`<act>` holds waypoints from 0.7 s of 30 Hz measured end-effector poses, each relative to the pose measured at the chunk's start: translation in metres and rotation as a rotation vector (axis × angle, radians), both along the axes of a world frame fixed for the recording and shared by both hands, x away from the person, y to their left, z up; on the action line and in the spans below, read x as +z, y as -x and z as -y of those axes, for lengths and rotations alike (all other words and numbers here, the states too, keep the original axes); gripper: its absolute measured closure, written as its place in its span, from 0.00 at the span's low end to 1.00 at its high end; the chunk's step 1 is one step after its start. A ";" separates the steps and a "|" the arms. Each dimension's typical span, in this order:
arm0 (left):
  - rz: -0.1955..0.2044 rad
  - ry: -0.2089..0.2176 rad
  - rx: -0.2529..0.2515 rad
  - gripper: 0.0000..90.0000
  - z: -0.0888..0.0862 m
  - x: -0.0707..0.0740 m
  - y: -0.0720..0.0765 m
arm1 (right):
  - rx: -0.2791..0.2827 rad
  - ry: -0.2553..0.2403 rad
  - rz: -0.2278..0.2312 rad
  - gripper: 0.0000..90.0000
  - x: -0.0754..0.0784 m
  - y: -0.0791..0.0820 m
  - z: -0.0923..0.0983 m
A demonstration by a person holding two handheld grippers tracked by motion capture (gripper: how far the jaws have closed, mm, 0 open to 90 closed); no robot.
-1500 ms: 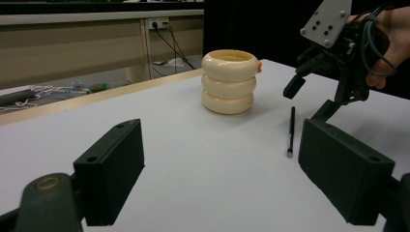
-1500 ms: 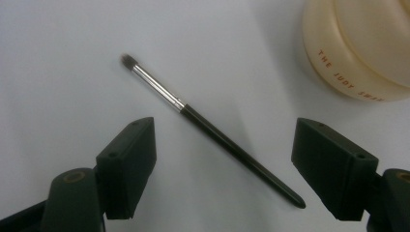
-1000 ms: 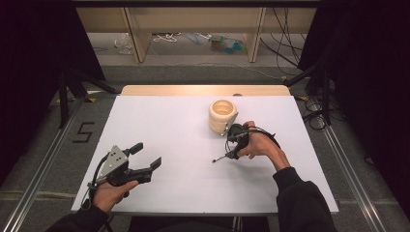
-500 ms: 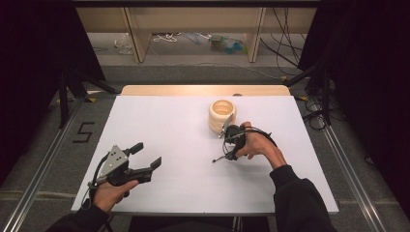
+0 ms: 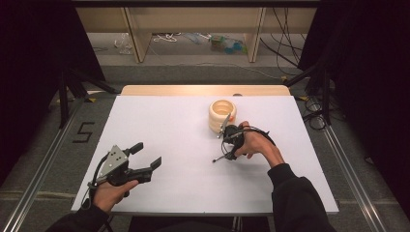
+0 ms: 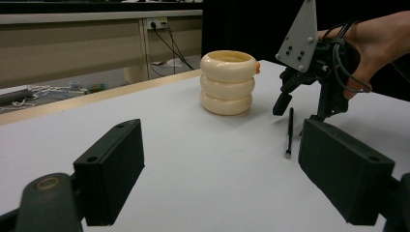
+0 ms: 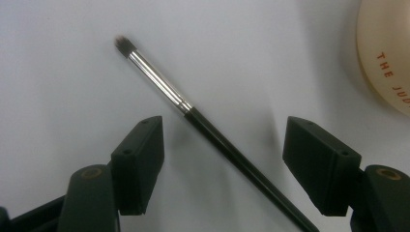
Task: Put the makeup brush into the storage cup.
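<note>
1. The left gripper sits at the near left of the white table, released, its jaws spread with nothing between them; it is well apart from everything else, so the likeliest fault here is only its trailing cable dragging if it swings across.
2. The thin paintbrush lies flat on the table near the middle-right, bristle end pointing away from the holder; being slim and round, it would probably roll or skid if one jaw touches before the other.
3. The right gripper hangs over the brush with its jaws parted and one on either side of the black handle, gripping nothing; the handle runs slantwise across the gap, so closing now may pinch it at an angle and flick the tip up; pressing too low could scrape the pads on the tabletop.
4. The cream ringed holder stands upright just beside the right gripper, on its far side; it is the nearest obstacle, and a careless lift could knock it over; whether anything sits inside it is unclear.
</note>
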State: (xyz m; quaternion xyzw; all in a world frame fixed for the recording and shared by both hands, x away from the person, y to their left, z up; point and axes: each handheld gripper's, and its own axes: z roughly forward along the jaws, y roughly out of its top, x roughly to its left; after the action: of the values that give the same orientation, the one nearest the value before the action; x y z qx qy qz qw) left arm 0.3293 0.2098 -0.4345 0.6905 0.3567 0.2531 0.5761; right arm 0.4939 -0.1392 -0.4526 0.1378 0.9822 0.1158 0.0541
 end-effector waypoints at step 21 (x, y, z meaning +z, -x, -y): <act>0.001 0.001 -0.001 0.18 0.000 0.000 0.000 | 0.005 0.027 -0.036 0.52 -0.004 -0.005 -0.002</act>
State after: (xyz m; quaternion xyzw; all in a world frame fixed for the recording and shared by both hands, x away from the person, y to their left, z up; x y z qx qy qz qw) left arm 0.3291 0.2098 -0.4344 0.6902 0.3561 0.2531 0.5769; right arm 0.4985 -0.1375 -0.4568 0.1365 0.9848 0.1003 0.0377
